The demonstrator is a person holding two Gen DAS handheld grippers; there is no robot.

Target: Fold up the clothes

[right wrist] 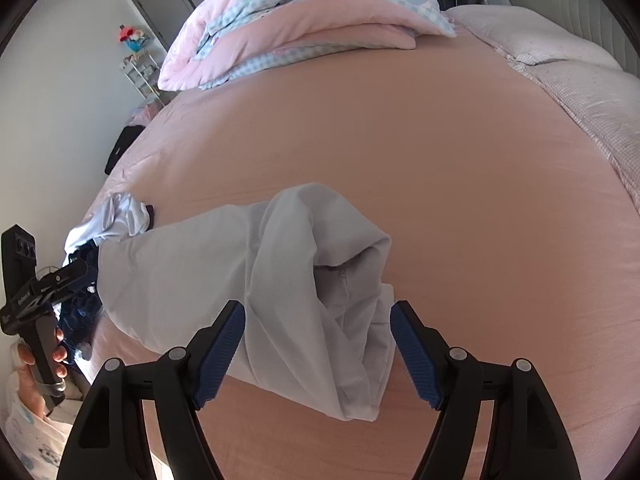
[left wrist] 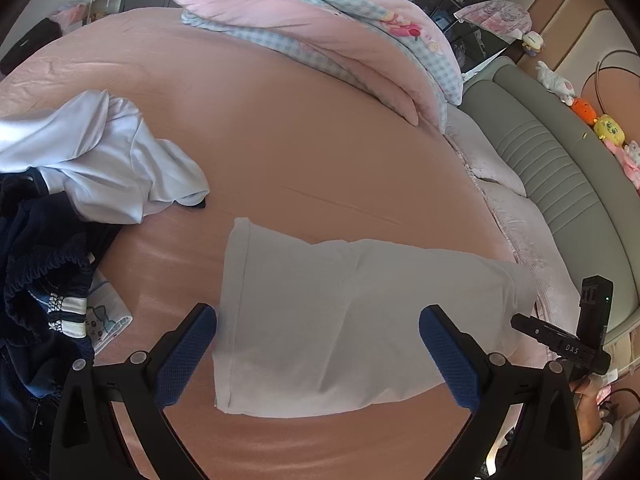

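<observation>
Pink bedsheet (left wrist: 320, 140) is covered at 6 o'clock by a grey garment (left wrist: 340, 320); both tools, left tool (left wrist: 318, 354) and right tool (right wrist: 318, 350), are held spread wide, gripping nothing.

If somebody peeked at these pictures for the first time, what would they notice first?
Probably the pale grey garment lying on the big pink bed, right in front of the open left hand-held gripper and the open right hand-held gripper. Next, the folded pink and checked quilt at the far end.
</observation>
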